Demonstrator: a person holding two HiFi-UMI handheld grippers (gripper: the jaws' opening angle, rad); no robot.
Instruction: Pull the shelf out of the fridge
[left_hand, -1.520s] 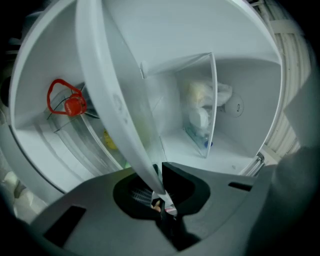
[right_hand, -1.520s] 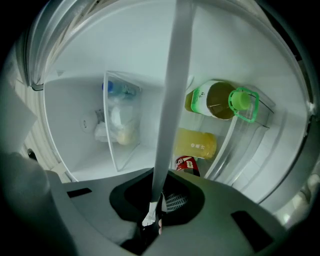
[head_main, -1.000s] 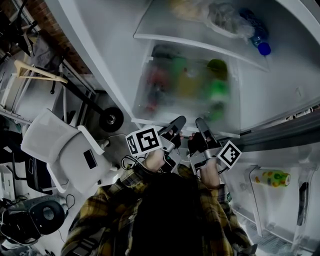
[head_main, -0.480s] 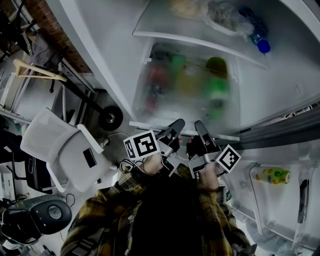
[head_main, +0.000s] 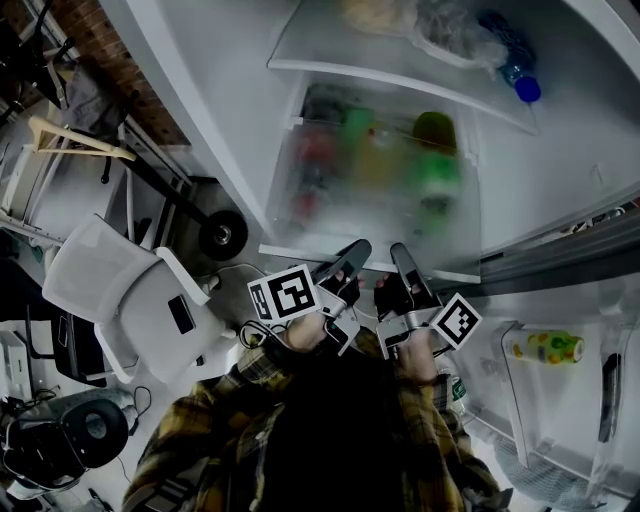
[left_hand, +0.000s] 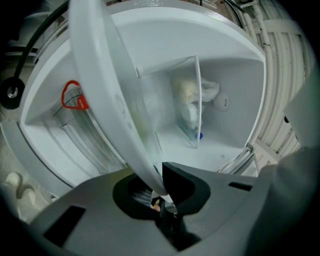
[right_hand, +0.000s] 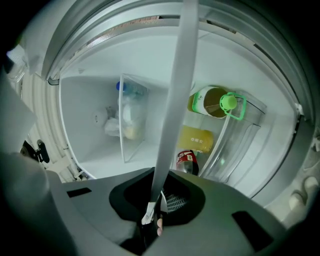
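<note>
The frosted glass shelf (head_main: 370, 170) sits in the fridge, with blurred bottles showing below it. Its white front rim (head_main: 295, 252) runs across just ahead of my hands. My left gripper (head_main: 355, 250) is shut on that rim, which slants down into its jaws as a white strip (left_hand: 107, 90) in the left gripper view. My right gripper (head_main: 400, 252) is beside it on the same rim, a grey-white strip (right_hand: 175, 100) in the right gripper view. Its jaws have just eased open a little, and the rim is still pinched between them.
Above is another shelf (head_main: 330, 72) with a bag and a blue-capped bottle (head_main: 527, 92). Below the held shelf stand a green-capped bottle (right_hand: 220, 102) and a cola bottle (right_hand: 187, 161). The door bin (head_main: 600, 400) is at right, a white chair (head_main: 130, 300) at left.
</note>
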